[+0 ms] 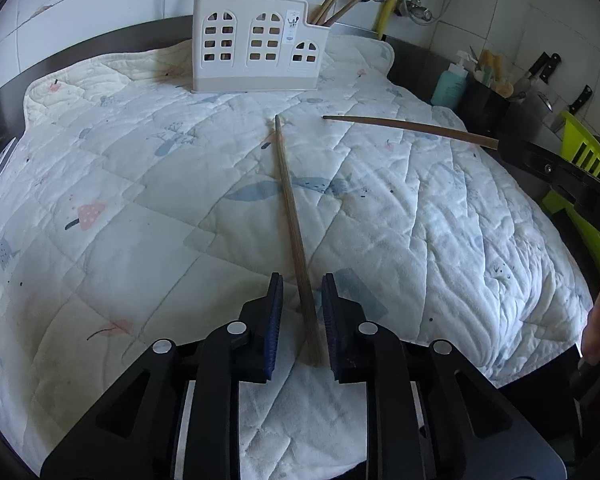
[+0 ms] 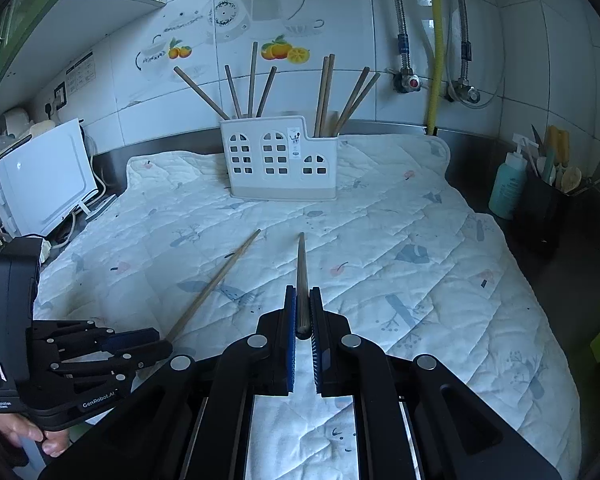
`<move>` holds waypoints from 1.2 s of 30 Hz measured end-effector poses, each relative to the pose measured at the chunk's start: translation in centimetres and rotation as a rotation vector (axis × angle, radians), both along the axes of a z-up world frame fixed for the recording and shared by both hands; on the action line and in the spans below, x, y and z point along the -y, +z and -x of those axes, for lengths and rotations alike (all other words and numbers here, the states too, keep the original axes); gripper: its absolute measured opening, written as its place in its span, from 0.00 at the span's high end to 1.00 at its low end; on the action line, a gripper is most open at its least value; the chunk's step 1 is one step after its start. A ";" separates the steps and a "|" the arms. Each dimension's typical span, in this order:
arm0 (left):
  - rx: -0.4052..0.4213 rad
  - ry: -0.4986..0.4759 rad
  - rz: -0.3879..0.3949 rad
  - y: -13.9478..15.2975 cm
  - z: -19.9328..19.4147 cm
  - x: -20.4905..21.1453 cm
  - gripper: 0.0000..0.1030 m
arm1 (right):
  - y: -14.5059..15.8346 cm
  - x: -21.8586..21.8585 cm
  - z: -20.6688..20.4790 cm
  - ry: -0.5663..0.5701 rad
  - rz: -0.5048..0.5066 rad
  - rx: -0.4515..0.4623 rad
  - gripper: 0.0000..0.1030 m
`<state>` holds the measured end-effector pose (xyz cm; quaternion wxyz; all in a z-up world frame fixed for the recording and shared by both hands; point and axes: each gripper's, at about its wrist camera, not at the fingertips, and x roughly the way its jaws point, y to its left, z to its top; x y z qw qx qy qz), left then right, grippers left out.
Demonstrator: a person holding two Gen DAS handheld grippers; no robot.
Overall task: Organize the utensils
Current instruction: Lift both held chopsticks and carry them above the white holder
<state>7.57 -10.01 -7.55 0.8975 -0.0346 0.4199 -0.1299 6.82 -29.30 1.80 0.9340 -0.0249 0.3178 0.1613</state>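
A white utensil holder (image 1: 256, 46) with window cut-outs stands at the back of the quilted mat; it also shows in the right wrist view (image 2: 280, 158), with several wooden chopsticks standing in it. My left gripper (image 1: 302, 292) is open, its pads on either side of a wooden chopstick (image 1: 290, 200) that lies on the mat. That chopstick (image 2: 216, 280) and the left gripper (image 2: 148, 346) show in the right wrist view. My right gripper (image 2: 303, 300) is shut on a second chopstick (image 2: 301, 264), held above the mat. In the left wrist view this chopstick (image 1: 412, 130) points left.
A quilted mat (image 1: 140, 200) covers the counter. A teal bottle (image 2: 508, 184) and a dark pot of tools (image 2: 548, 204) stand at the right. A white appliance (image 2: 40, 184) with cables sits at the left. Knives (image 1: 544, 68) hang at the right wall. A green rack (image 1: 588, 160) is at the right edge.
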 end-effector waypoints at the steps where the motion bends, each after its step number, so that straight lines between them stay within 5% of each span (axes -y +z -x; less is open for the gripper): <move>1: -0.004 0.001 0.004 -0.1 0.0 0.0 0.79 | -0.1 0.0 0.0 -0.001 -0.002 -0.002 0.94; 11: 0.001 -0.023 -0.057 0.3 -0.7 0.1 0.96 | 0.9 -0.3 0.3 0.006 -0.009 0.021 0.94; 23: 0.204 -0.019 -0.050 6.7 -1.9 -1.6 0.96 | 5.7 -0.3 -0.8 0.019 -0.043 0.118 0.94; 36: 0.255 -0.015 -0.004 11.7 -7.0 -3.5 0.95 | 12.8 -1.0 -8.2 0.113 -0.055 0.127 0.94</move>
